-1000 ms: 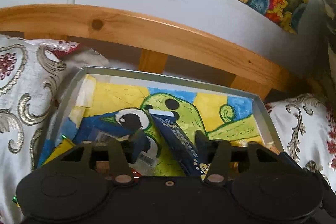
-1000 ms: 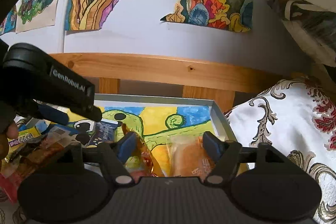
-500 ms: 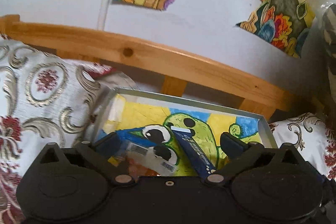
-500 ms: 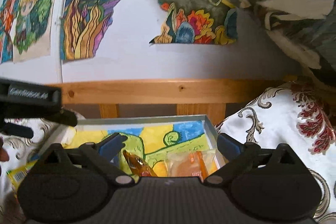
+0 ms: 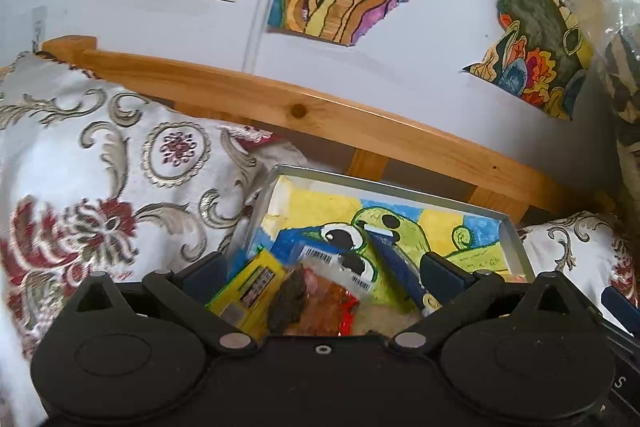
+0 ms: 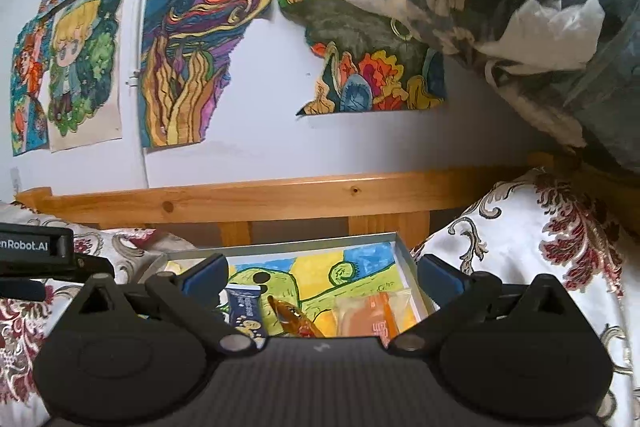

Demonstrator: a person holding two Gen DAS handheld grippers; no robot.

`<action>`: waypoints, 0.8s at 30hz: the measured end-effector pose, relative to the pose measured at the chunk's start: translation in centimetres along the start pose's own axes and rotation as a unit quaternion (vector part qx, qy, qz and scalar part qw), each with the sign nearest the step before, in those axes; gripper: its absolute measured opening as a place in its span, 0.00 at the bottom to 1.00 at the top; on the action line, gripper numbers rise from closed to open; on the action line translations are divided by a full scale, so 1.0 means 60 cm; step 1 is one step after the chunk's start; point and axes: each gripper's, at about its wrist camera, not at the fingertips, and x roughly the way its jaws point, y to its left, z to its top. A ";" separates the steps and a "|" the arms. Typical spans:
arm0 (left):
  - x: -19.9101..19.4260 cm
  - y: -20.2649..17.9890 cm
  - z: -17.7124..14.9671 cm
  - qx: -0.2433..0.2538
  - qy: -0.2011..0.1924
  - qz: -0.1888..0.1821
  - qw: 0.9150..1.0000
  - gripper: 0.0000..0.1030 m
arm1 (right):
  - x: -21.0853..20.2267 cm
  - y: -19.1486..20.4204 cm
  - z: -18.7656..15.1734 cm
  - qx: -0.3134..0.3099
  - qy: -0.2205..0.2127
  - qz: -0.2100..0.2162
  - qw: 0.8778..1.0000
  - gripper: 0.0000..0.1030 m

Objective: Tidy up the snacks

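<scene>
1. Hovering with jaws spread and empty, the left gripper [image 5: 322,267] and the right gripper [image 6: 322,269] sit above the tray [image 5: 516,239].
2. Snacks lie inside it: a yellow packet [image 5: 250,287], a blue bar [image 6: 244,307], an orange pastry [image 6: 372,315].
3. Judged step: between placements; next calls for picking another snack.

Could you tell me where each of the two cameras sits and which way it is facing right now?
Left wrist: on the left gripper, looking forward over its spread fingers at the snack tray's left end, where a yellow packet lies.
Right wrist: on the right gripper, open, facing the tray's right end and an orange packet; the left gripper shows at its left edge.
Shared: the tray, a blue bar, the wooden rail, wall drawings.
</scene>
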 end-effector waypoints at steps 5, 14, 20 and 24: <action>-0.044 0.004 -0.007 0.003 -0.007 0.000 1.000 0.99 | -0.037 0.009 0.008 -0.003 -0.012 0.004 1.000 1.00; -0.116 0.002 -0.021 0.017 -0.026 0.002 1.000 0.99 | -0.100 0.011 0.014 0.009 -0.026 0.006 1.000 1.00; -0.155 0.003 -0.036 0.023 -0.034 0.002 0.999 0.99 | -0.143 0.014 0.019 0.005 -0.036 0.008 0.999 1.00; -0.180 0.008 -0.050 0.026 -0.041 0.003 0.999 0.99 | -0.169 0.016 0.016 0.000 -0.037 0.009 0.999 1.00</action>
